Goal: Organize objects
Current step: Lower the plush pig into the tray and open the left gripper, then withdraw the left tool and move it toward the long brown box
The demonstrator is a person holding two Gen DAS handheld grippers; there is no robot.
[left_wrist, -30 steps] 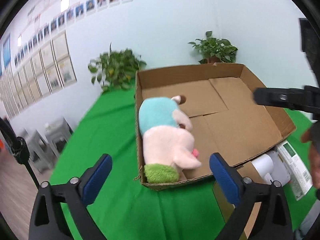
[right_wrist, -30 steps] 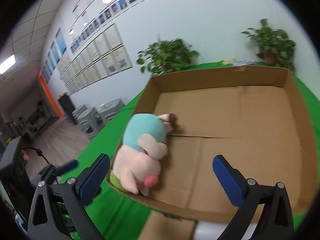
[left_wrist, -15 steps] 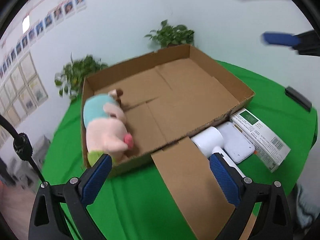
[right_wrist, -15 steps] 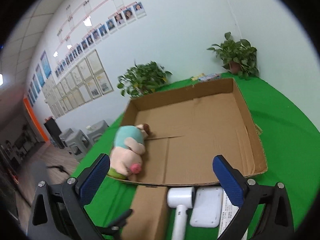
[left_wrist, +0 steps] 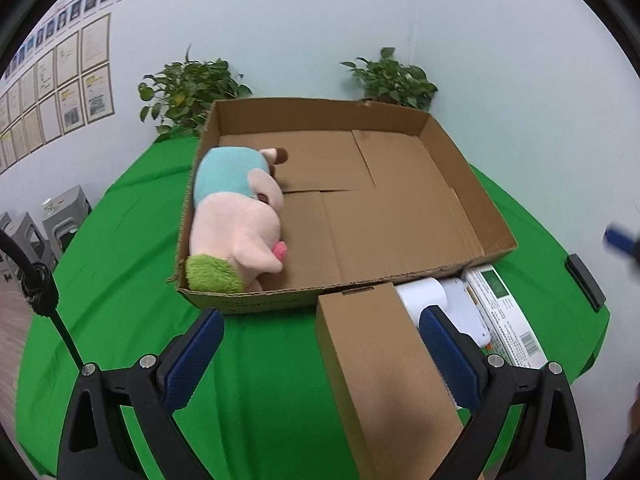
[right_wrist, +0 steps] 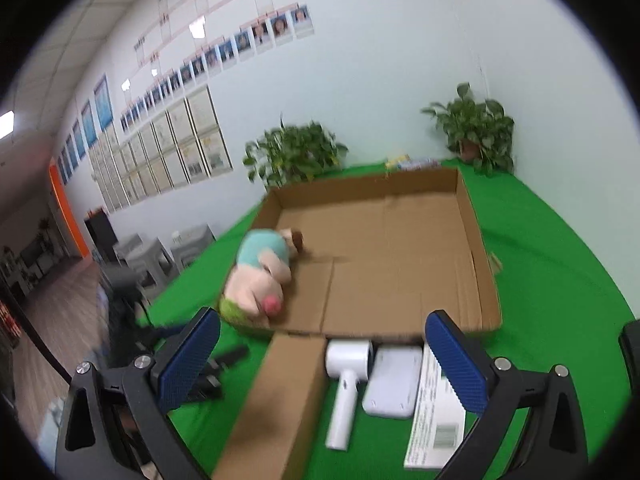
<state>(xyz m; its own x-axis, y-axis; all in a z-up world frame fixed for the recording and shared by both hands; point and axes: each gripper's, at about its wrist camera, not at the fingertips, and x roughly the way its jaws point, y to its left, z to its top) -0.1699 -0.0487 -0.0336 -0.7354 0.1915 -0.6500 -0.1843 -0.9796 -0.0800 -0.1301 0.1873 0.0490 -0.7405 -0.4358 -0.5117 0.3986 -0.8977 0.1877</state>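
Note:
A shallow open cardboard box lies on a green table. A pink plush toy with a teal top and green tuft lies inside along its left wall. In front of the box lie a closed brown carton, a white hair dryer, a white flat device and a white printed packet. My left gripper is open and empty above the carton. My right gripper is open and empty above the carton and dryer.
Two potted plants stand at the table's far edge by the wall. A black flat object lies at the right table edge. Grey stools stand on the floor to the left.
Both grippers have drawn back from the box and stayed open. The carton, dryer and packet in front of the box have come into view. The plush has not moved.

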